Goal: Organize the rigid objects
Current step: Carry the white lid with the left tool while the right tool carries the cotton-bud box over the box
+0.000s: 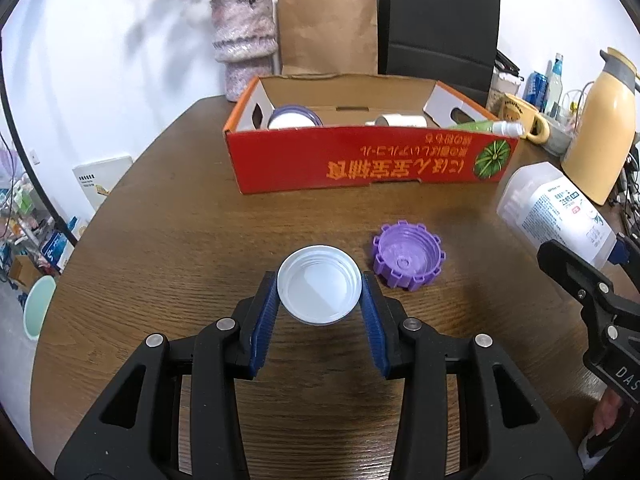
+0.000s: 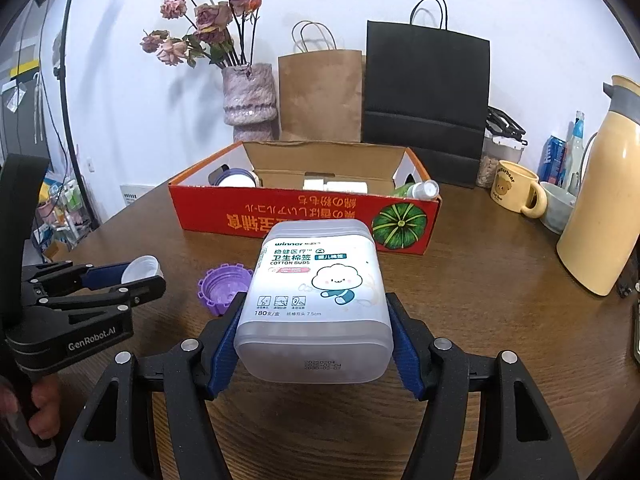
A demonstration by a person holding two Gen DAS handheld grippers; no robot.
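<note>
Purple cap (image 1: 408, 256) beside white lid (image 1: 319, 285)

cotton-bud box (image 2: 316, 300) — "winner", "COTTON BUDS", "180", left hand-held gripper (image 2: 146, 274) — "GenRobot.AI"

Wooden table (image 1: 160, 240); red box (image 1: 360, 160); purple lid (image 1: 408, 258)

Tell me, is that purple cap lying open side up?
Yes. The purple cap lies on the table with its hollow, threaded inside facing up, beside the white lid.
</note>
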